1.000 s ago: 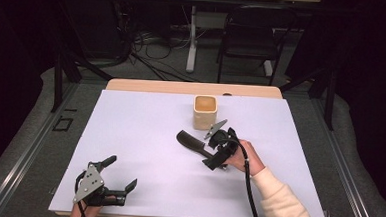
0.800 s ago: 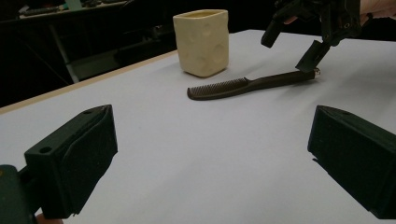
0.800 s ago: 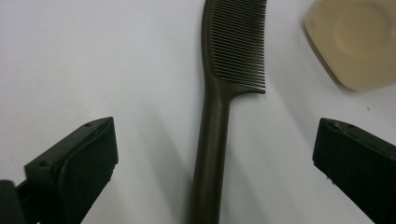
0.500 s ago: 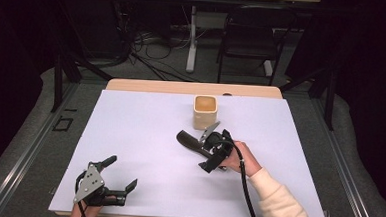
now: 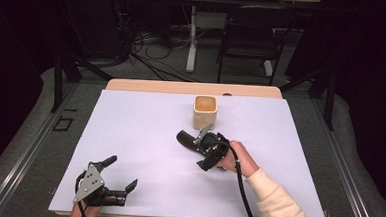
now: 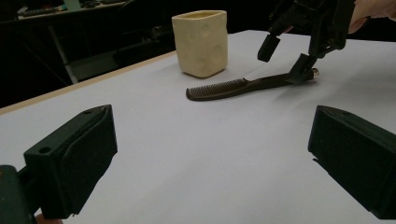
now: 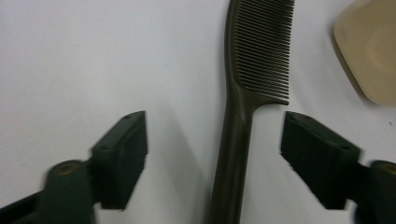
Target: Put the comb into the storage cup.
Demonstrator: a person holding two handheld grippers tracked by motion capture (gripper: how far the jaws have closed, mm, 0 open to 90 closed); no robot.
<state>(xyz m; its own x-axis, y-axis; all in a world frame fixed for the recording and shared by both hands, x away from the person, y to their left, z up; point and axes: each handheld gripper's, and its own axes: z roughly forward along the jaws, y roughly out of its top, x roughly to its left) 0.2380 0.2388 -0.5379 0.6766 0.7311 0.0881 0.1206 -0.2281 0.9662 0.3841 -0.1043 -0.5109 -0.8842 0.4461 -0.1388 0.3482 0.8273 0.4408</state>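
Starting at the lower left of the high view, we see the left tool resting low over the white worktop, held by a hand at the bottom edge, its two jaws spread wide with nothing between them; in the left gripper view those jaws stand at the lower left and lower right corners with only bare white surface in the gap, so this tool is released. Moving toward the middle of the high view, we find the dark comb lying flat on the worktop, just below the cream square cup, which stands upright near the far edge and apart from the comb. In the left gripper view the comb lies in the upper middle with its teeth toward the left, the cup just behind it. To the right of the comb in the high view, we see the right tool held by the right hand, tipped down over the comb's handle end. In the right gripper view the comb runs up the middle of the frame, its handle between the two jaws. These jaws have just been closing, yet clear white surface shows on both sides of the handle, so the pads do not press on it and the tool is not yet clenched.
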